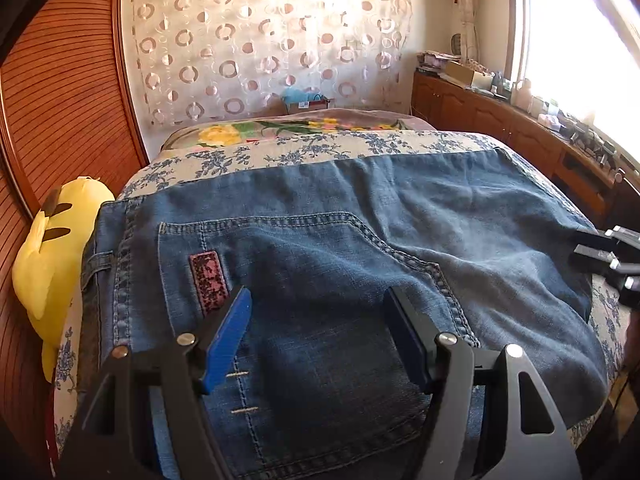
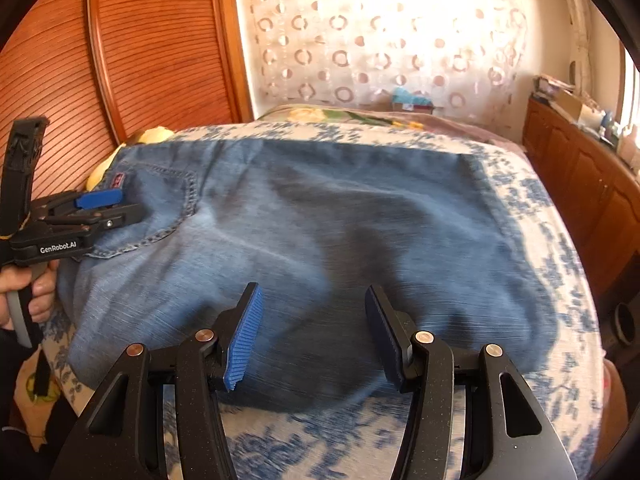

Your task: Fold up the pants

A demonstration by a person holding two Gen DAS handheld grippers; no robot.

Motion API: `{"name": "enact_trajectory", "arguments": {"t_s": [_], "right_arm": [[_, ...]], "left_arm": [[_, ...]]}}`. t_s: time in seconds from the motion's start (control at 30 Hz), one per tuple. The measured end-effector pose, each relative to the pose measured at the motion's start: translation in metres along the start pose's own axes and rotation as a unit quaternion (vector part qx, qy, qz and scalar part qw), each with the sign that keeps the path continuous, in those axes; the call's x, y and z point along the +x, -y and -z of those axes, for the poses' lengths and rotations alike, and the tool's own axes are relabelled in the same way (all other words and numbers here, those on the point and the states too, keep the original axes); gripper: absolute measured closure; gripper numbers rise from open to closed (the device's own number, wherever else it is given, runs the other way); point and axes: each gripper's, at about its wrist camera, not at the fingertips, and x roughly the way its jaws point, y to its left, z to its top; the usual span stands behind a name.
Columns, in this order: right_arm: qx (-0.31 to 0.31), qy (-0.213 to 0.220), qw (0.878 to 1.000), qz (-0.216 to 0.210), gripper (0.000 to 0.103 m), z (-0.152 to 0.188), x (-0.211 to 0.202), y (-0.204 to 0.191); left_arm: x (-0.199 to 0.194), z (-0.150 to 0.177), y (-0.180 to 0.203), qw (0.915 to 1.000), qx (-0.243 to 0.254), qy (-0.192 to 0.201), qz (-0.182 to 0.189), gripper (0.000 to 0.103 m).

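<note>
a bed [image 1: 420,142] with a blue-flowered cover fills most of both views, running from the near edge toward a circle-patterned curtain [image 1: 264,44] at 12 o'clock. a ribbed wooden door [image 2: 160,48] stands at 10 o'clock and a low wooden cabinet [image 1: 492,120] runs along the wall at 2 o'clock under a bright window.

the pants [image 1: 360,240], blue denim jeans, lie folded across the middle of the bed, waistband toward 9 o'clock, back pocket [image 1: 304,280] facing up with a dark red patch [image 1: 208,276] near its top. a yellow plush toy [image 1: 44,264] sits at the bed's edge at 9 o'clock, just beside the waistband.

the left hand-held gripper [image 1: 318,312] hangs over the back pocket with its blue pads spread apart, nothing between them. the right hand-held gripper [image 2: 314,312] hangs over the near edge of the folded denim at 6 o'clock, pads also spread and pinching nothing. whether either touches the cloth i cannot tell. a hand [image 2: 38,292] grips the left tool's handle.
</note>
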Motion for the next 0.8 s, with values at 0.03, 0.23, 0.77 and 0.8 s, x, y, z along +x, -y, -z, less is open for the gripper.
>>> {"name": "enact_trajectory", "arguments": {"t_s": [0.03, 0.23, 0.77, 0.8], "right_arm": [[0.004, 0.005, 1.000, 0.007, 0.049, 0.000, -0.006, 0.007], [0.047, 0.016, 0.997, 0.058, 0.049, 0.003, -0.038, 0.065], [0.113, -0.034, 0.993, 0.028, 0.049, 0.028, -0.032, 0.112], [0.115, -0.035, 0.992, 0.025, 0.049, 0.027, -0.031, 0.112]], "left_arm": [[-0.001, 0.001, 0.001, 1.0000, 0.001, 0.002, -0.002, 0.035], [-0.009, 0.002, 0.002, 0.9995, 0.003, 0.024, -0.021, 0.035], [-0.021, 0.002, -0.001, 0.9976, 0.000, 0.056, -0.042, 0.035], [-0.021, 0.002, 0.000, 0.9975, 0.000, 0.057, -0.042, 0.035]]}}
